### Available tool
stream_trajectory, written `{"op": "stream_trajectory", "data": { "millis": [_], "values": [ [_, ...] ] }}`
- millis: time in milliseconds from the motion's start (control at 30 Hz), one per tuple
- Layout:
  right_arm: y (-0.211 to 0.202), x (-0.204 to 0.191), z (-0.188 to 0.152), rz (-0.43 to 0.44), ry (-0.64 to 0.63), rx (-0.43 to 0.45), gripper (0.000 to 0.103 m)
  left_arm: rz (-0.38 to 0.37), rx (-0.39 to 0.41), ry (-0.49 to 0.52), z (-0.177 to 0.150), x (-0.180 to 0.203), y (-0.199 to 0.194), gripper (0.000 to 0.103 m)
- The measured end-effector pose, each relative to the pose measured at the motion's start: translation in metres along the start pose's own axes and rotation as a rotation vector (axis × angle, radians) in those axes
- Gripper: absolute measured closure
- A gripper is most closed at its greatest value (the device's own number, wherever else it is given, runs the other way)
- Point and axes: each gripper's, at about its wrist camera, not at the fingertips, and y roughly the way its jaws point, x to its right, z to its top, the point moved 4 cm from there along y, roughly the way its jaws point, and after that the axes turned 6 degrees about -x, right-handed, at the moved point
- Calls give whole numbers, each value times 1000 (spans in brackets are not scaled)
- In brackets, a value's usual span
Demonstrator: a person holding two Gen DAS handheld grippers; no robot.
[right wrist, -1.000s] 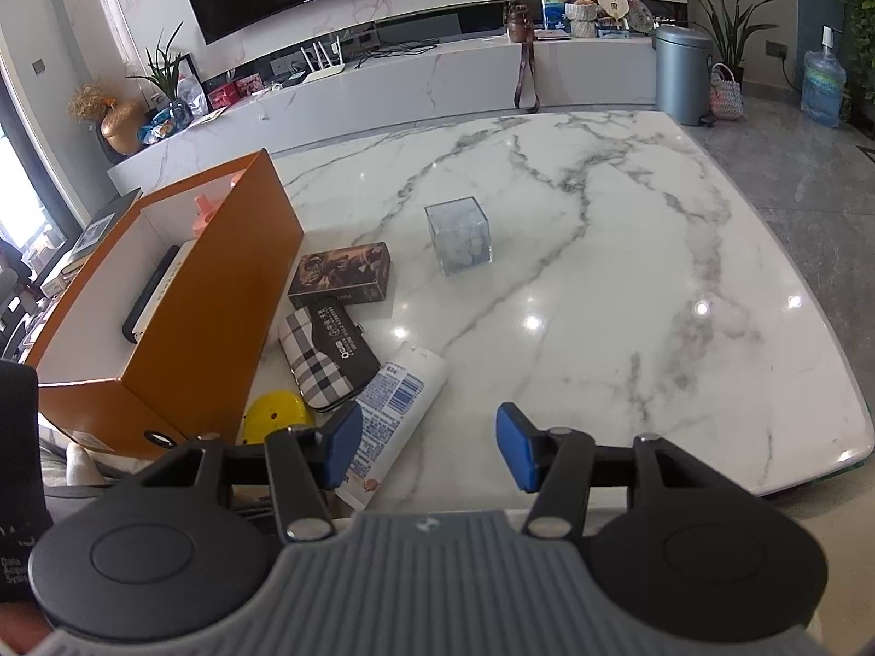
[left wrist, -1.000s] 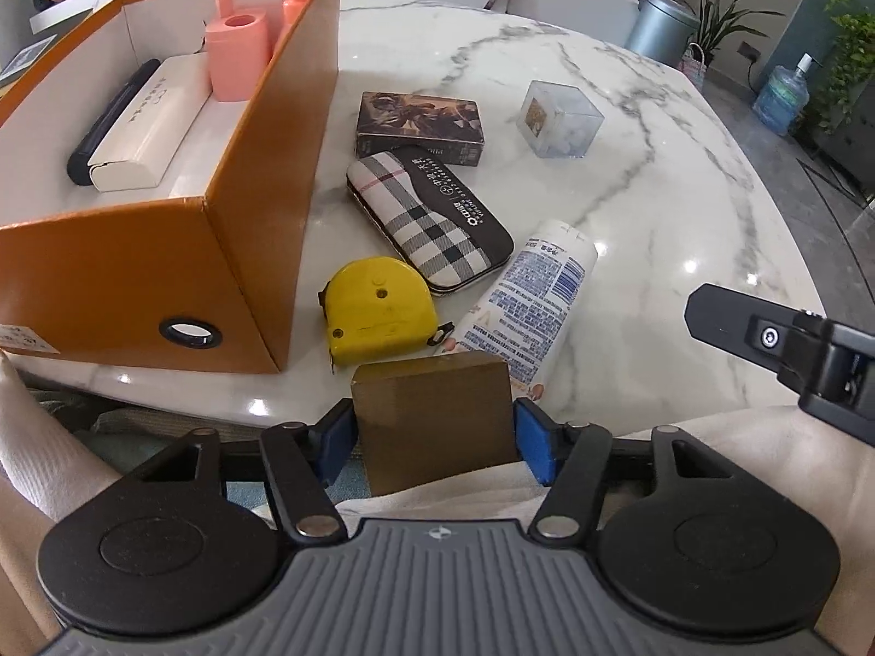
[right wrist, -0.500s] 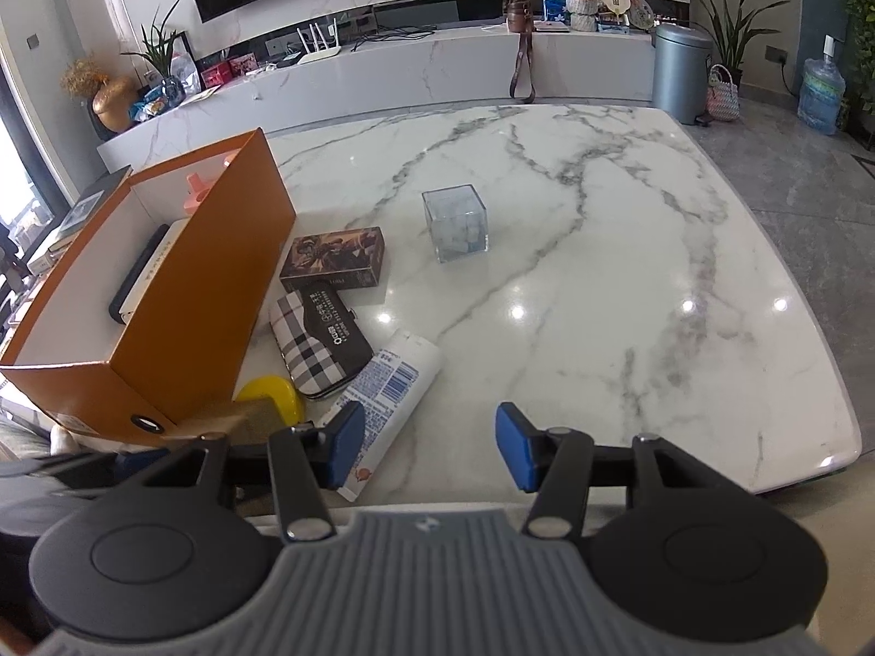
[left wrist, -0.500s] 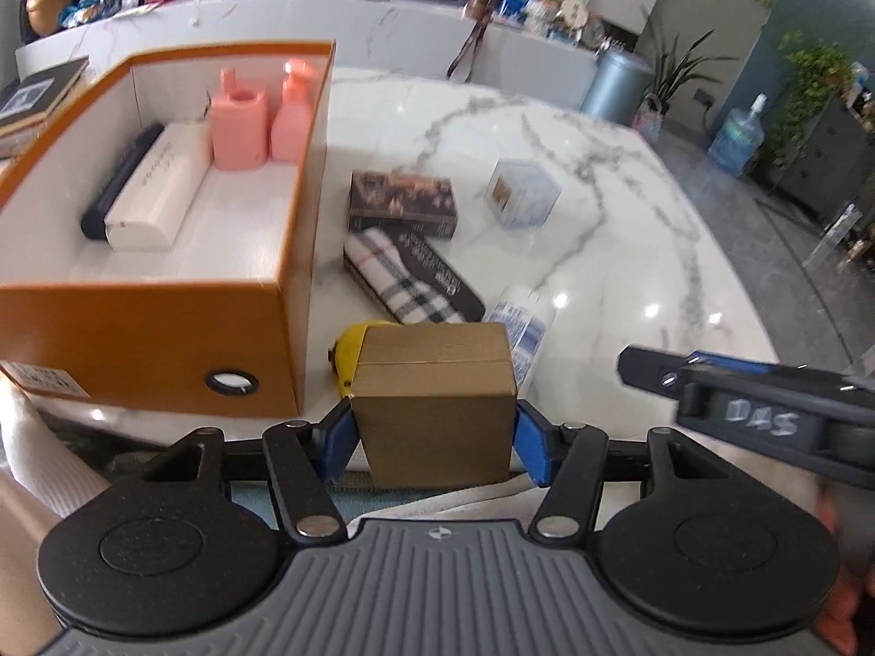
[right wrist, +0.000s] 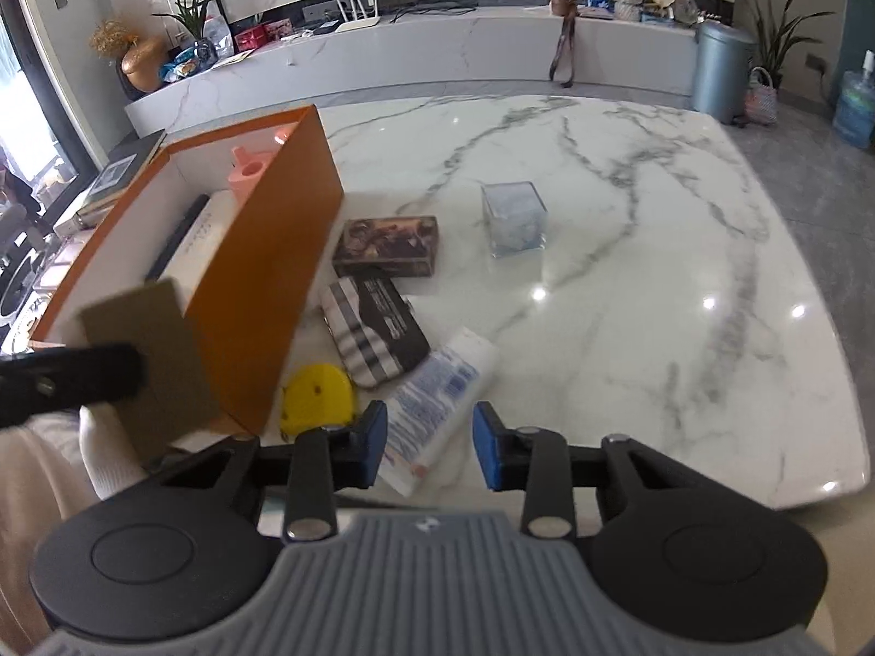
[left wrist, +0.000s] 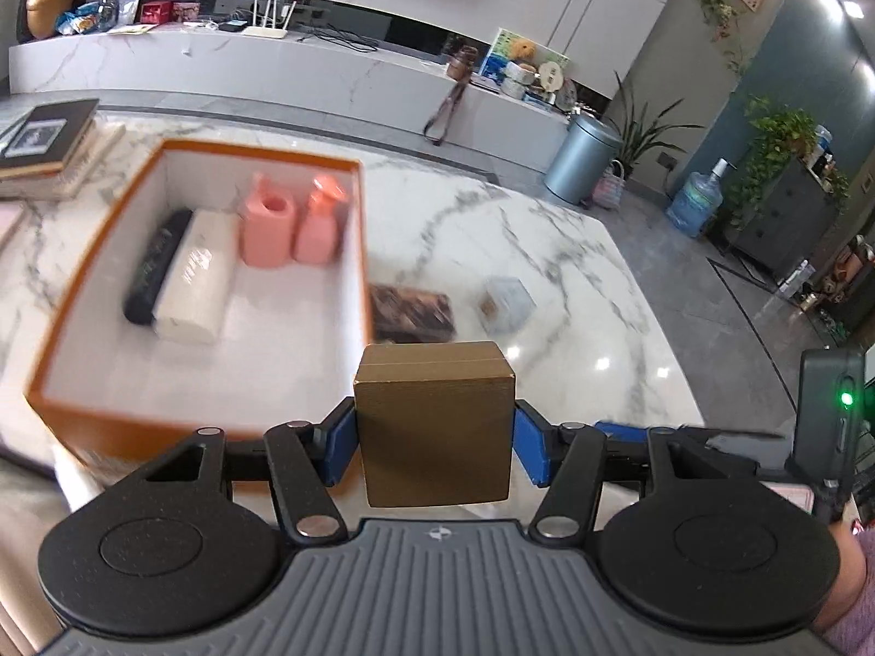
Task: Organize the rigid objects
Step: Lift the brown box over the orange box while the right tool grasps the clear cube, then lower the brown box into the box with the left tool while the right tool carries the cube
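My left gripper (left wrist: 435, 445) is shut on a gold-brown box (left wrist: 435, 423) and holds it in the air by the near right corner of the orange box (left wrist: 82, 415). The gold-brown box also shows in the right wrist view (right wrist: 153, 361), beside the orange box (right wrist: 262, 284). Inside the orange box stand two pink containers (left wrist: 290, 224), with a white case (left wrist: 194, 287) and a black case (left wrist: 153, 265) lying beside them. My right gripper (right wrist: 429, 451) is open and empty above the table's near edge, over a white tube (right wrist: 437, 410).
On the marble table (right wrist: 656, 273) lie a dark patterned box (right wrist: 388, 246), a clear cube (right wrist: 514, 218), a plaid case (right wrist: 374, 331) and a yellow tape measure (right wrist: 317, 396). Books (left wrist: 44, 147) lie at the far left. The table's edge runs near my right gripper.
My left gripper has risen with the gold-brown box and moved up to the orange box's near corner. My right gripper has stayed open and nearly in place.
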Motion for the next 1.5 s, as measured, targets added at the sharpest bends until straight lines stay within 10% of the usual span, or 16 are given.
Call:
{"op": "stream_trajectory", "data": {
  "millis": [300, 833, 1200, 1500],
  "values": [
    [54, 26, 87, -146, -91, 1, 53, 92, -75, -1, 58, -47, 46, 36],
    [158, 46, 147, -125, -81, -99, 52, 141, -259, -8, 64, -99, 109, 36],
    [113, 19, 143, -57, -106, -13, 54, 109, -256, 1, 67, -105, 88, 36],
    [35, -91, 158, 190, -479, 116, 54, 85, -253, 308, 97, -95, 73, 36]
  ]
}}
